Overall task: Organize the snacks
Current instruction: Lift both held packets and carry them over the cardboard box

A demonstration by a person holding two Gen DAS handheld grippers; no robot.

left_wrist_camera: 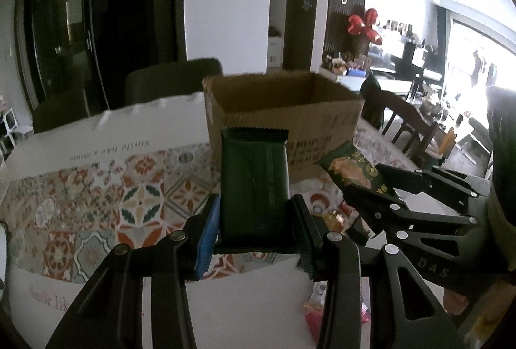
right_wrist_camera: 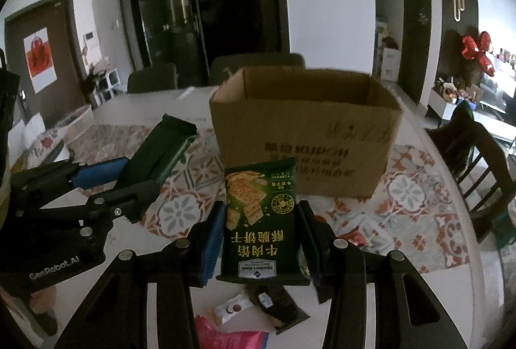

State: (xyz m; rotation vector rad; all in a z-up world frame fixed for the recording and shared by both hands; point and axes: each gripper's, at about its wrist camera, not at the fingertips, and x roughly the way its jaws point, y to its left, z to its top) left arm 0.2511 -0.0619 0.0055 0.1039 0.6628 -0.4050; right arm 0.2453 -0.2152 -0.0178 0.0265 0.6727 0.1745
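Observation:
My left gripper (left_wrist_camera: pixel 254 220) is shut on a plain dark green snack packet (left_wrist_camera: pixel 254 178), held upright above the table; the same packet (right_wrist_camera: pixel 161 152) and left gripper (right_wrist_camera: pixel 129 188) show at the left of the right wrist view. My right gripper (right_wrist_camera: pixel 261 236) is shut on a green cracker packet (right_wrist_camera: pixel 261 217) with printed crackers and yellow lettering, also lifted; that packet (left_wrist_camera: pixel 354 170) and the right gripper (left_wrist_camera: pixel 371 197) appear at the right of the left wrist view. An open cardboard box (right_wrist_camera: pixel 306 136) stands just beyond both packets, its inside not visible.
A patterned tablecloth (left_wrist_camera: pixel 96 197) covers the table. Loose snack packets (right_wrist_camera: pixel 258 307) lie below the grippers near the front edge, one pink (right_wrist_camera: pixel 225 336). Dark wooden chairs (right_wrist_camera: pixel 483 175) stand at the right and more chairs (right_wrist_camera: pixel 154 81) behind the table.

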